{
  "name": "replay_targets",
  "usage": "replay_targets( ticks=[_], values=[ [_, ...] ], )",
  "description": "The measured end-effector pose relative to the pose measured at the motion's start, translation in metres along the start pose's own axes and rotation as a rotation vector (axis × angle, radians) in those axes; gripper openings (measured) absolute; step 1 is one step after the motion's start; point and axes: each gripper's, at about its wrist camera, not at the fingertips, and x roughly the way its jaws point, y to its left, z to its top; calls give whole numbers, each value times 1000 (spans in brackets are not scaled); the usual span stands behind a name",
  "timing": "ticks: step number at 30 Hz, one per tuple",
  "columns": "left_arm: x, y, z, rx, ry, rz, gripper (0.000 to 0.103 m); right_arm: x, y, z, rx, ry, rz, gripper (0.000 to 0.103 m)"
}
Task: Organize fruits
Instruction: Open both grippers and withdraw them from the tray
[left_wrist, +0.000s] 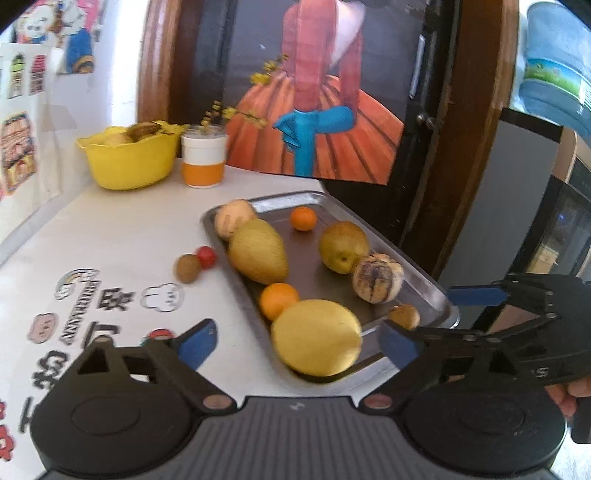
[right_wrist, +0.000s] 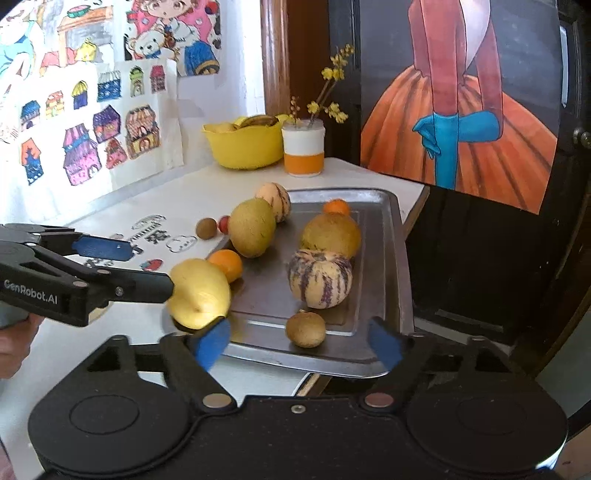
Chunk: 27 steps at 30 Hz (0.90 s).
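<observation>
bright, soft daylight filled both views — glare washed the metal tray (right_wrist: 391, 258), the yellow fruit (left_wrist: 317, 342) was motion-blurred, and fisheye edges bowed and darkened.

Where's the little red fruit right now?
The red fruit sits on the white table, left of the metal tray, touching a brown kiwi.

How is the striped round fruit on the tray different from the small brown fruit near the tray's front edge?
The striped fruit is much larger than the brown fruit. The striped fruit is pale cream with purple streaks and shallow lobes; the brown fruit is one dull brown colour. The striped fruit sits nearer the middle of the metal tray, while the brown fruit lies closer to the front rim. Both are roundish, rest on the tray, and are not gripped.
</observation>
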Motion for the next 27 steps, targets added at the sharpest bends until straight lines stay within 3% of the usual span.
replay_targets(
  ticks=[4, 7, 17, 27],
  values=[
    [-16, 18, -5, -28, -15, 40, 102, -13, 12, 1, -21, -6, 8, 99],
    [-28, 36, -12, -60, -14, 72, 102, -21, 26, 1, -47, 16, 20, 102],
    [-61, 96, -40, -135, 17, 169, 102, -28, 81, 2, -123, 144, 105, 102],
    [-85, 137, -54, -201, 25, 216, 102, -21, 134, 10, -242, 187, 172, 102]
  ],
)
